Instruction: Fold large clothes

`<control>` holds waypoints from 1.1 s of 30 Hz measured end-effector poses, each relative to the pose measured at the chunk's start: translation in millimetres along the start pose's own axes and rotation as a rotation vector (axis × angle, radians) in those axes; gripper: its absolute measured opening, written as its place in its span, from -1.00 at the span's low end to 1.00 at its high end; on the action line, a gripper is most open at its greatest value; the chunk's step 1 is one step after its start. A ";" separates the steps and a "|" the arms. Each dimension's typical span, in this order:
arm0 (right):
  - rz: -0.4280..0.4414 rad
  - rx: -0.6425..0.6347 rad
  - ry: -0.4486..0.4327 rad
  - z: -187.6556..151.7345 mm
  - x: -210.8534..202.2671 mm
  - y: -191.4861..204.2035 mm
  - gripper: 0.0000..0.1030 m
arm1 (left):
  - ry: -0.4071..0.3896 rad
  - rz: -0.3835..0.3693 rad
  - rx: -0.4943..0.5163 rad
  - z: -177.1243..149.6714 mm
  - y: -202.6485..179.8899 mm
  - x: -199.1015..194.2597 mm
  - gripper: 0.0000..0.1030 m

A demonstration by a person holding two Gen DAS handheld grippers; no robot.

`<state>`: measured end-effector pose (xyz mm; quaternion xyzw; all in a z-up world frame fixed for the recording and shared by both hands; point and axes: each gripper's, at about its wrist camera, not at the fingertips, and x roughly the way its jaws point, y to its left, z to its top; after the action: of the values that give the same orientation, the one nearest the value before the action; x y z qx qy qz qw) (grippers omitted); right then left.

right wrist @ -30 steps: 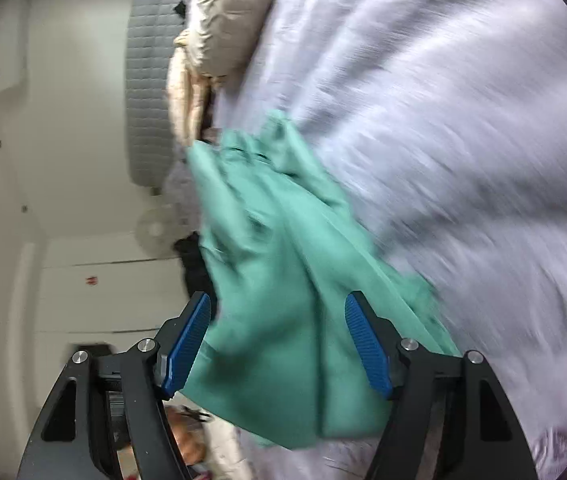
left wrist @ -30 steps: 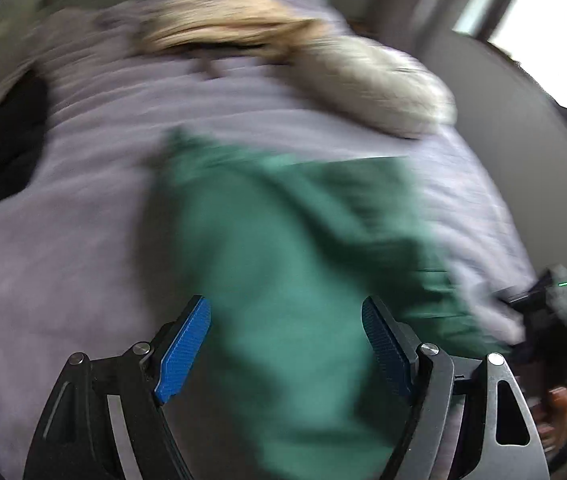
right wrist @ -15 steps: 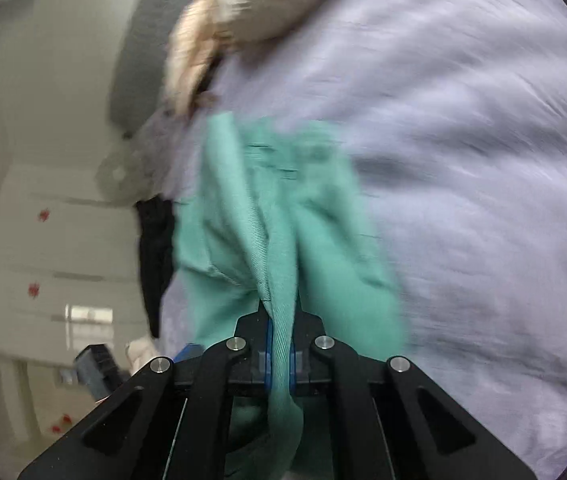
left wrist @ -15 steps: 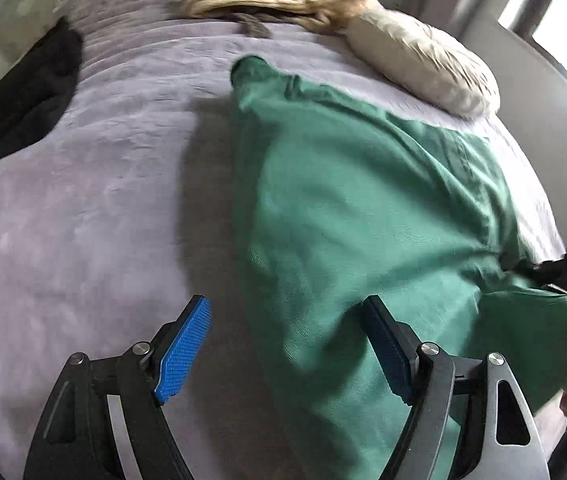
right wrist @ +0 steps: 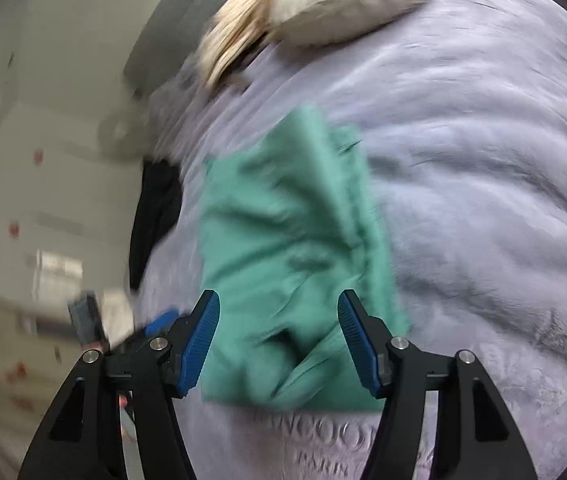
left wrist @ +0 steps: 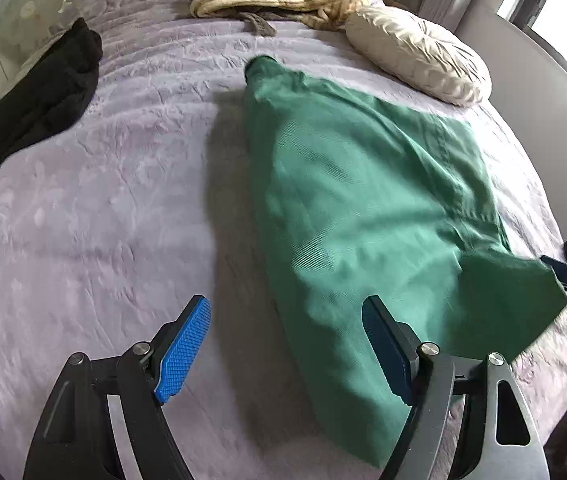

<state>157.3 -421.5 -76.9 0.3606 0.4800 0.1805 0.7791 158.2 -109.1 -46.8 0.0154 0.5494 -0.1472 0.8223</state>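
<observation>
Right hand-held gripper (right wrist: 279,340) is opening above the green garment (right wrist: 287,264), its pads off the cloth; left hand-held gripper (left wrist: 287,344) hovers open beside the garment's edge on the bed (left wrist: 103,200).

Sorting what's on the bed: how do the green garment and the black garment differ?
The green garment lies spread mid-bed; the black garment sits bunched at the bed's edge. The green one lies beside both hand-held grippers; the black one lies far from them. Both rest on the lilac bedspread.
</observation>
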 end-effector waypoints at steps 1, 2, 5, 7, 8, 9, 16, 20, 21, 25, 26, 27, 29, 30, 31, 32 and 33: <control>-0.027 -0.031 0.030 -1.4 7.8 5.5 -0.28 | 0.018 -0.003 0.003 -7.6 -2.9 1.6 0.54; -0.070 -0.065 0.057 -5.3 15.8 9.6 -0.59 | 0.032 -0.005 0.004 -14.9 -4.9 3.3 0.54; -0.148 -0.025 0.075 -23.9 23.9 -7.8 -0.87 | 0.043 -0.022 -0.002 -36.0 -4.5 6.4 0.54; -0.189 0.029 0.088 -36.3 24.2 -31.5 -0.88 | 0.030 -0.041 -0.024 -49.1 0.7 7.5 0.69; -0.201 0.058 0.096 -43.7 25.0 -47.7 -0.88 | 0.032 -0.037 -0.032 -52.8 2.5 9.3 0.78; -0.195 0.102 0.108 -50.4 29.4 -63.3 -0.88 | 0.033 -0.038 -0.036 -55.5 3.7 11.0 0.78; -0.245 0.066 0.088 -72.7 44.2 -79.1 -0.94 | 0.018 -0.046 0.002 -66.6 -0.3 13.1 0.78; -0.259 0.096 0.075 -81.8 42.2 -77.8 -0.94 | 0.019 -0.056 0.015 -67.6 -0.6 13.2 0.78; -0.268 0.091 0.073 -83.4 42.3 -76.0 -0.94 | 0.014 -0.056 0.022 -68.0 -1.0 12.8 0.78; -0.317 0.093 0.057 -86.3 44.8 -74.2 -0.95 | -0.012 -0.038 0.069 -72.5 -5.6 14.6 0.79; -0.325 0.101 0.052 -83.8 52.0 -64.2 -0.95 | -0.015 -0.034 0.079 -72.8 -6.8 14.9 0.79; -0.334 0.112 0.040 -84.9 51.2 -62.0 -0.95 | -0.018 -0.030 0.096 -72.7 -8.3 15.0 0.79; -0.352 0.121 0.019 -87.6 47.4 -57.8 -0.95 | -0.020 -0.031 0.111 -72.3 -8.7 15.0 0.79; -0.361 0.128 0.005 -89.3 45.3 -54.7 -0.94 | -0.018 -0.037 0.110 -72.1 -7.6 15.5 0.79; -0.367 0.136 -0.004 -90.8 43.6 -51.8 -0.94 | -0.015 -0.043 0.107 -72.0 -6.4 15.8 0.79; -0.375 0.147 -0.012 -93.5 41.4 -49.7 -0.94 | -0.013 -0.047 0.106 -72.0 -5.5 16.0 0.79; -0.382 0.153 -0.017 -94.9 40.4 -47.7 -0.94 | -0.012 -0.049 0.107 -71.4 -5.0 16.0 0.79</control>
<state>90.0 -391.4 -163.4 0.3229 0.5454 -0.0107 0.7735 98.4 -104.2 -88.9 0.0450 0.5359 -0.1966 0.8199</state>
